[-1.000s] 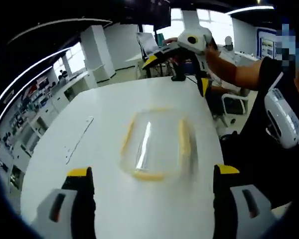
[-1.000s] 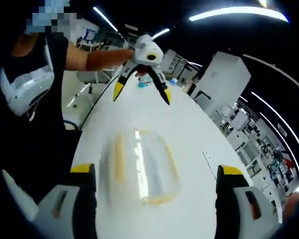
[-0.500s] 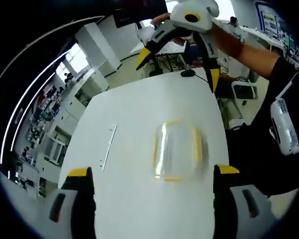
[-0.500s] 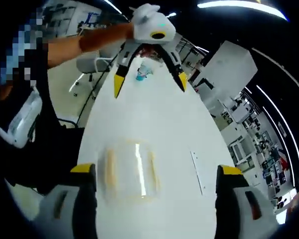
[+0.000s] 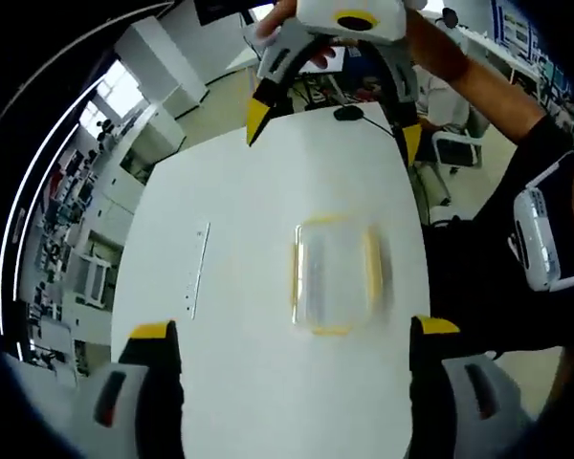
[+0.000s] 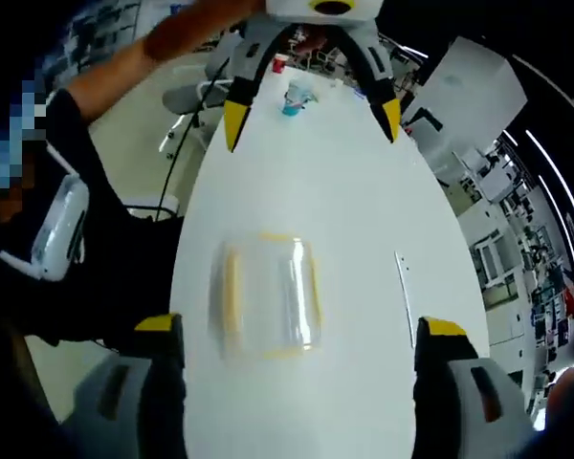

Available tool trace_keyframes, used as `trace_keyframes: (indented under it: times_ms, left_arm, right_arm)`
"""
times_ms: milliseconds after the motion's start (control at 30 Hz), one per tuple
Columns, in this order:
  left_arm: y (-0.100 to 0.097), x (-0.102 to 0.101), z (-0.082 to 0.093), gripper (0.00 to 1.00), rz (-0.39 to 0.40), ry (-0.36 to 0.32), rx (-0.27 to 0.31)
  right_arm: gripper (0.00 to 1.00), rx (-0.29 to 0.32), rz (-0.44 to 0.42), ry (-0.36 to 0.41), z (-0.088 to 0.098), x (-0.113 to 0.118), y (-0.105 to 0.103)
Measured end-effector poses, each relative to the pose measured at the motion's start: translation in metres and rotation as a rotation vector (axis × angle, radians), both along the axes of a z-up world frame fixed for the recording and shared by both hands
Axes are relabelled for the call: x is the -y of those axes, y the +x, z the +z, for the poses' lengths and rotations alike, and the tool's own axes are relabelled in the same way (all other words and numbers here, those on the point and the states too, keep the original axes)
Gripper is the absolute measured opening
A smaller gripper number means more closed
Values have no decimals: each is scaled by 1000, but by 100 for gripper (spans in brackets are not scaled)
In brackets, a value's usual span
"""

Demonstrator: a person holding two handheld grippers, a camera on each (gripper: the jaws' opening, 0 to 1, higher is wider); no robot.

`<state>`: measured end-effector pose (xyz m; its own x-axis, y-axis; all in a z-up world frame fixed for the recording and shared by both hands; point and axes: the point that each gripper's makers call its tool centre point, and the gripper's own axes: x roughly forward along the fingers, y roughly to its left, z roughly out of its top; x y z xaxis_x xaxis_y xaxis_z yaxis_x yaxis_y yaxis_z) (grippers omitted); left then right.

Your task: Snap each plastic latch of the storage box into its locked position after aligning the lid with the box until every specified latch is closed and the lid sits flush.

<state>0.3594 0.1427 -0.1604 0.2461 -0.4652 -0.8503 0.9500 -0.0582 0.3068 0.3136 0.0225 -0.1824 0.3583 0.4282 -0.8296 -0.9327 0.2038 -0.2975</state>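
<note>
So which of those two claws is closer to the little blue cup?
Left. The left gripper hangs above the blue cup; the right gripper is beyond the clear box, on its far side.

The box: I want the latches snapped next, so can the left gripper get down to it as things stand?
Probably yes. The box lies alone on the white table, the left gripper hangs open above it, and the right gripper is raised clear on the far side.

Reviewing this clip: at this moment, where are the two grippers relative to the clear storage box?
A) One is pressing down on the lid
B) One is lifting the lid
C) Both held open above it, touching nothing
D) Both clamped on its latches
C: the left gripper and right gripper hang with jaws wide apart, high above the storage box, which lies alone on the white table.
</note>
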Motion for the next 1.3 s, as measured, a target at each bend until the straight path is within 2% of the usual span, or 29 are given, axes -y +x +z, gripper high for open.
trace_keyframes:
  times_ms: [67,167,267,400,467,800,1133,1300]
  left_arm:
    - [0,0,-12,100,-7,32,-5]
    - [3,1,-18,100,1,51,-11]
    - [5,1,-20,100,7,64,-5]
    - [8,3,-21,99,13,63,-17]
    - [5,4,-26,97,8,63,-41]
    - [16,12,-48,100,16,28,-64]
    - [15,19,-57,99,-3,24,-70]
    - [16,24,-64,99,-13,30,-76]
  right_arm:
    - [100,-18,5,-16,-8,1,-1]
    - [100,-7,0,-12,-5,-1,9]
    - [100,-16,3,-18,-4,-2,9]
    - [100,-42,0,-40,-11,0,13]
    - [100,-42,-1,-47,-14,0,15]
    - [100,-89,-6,-46,-33,0,18]
    - [100,-66,14,-31,-43,-4,26]
    - [100,-83,10,-26,-51,-7,32]
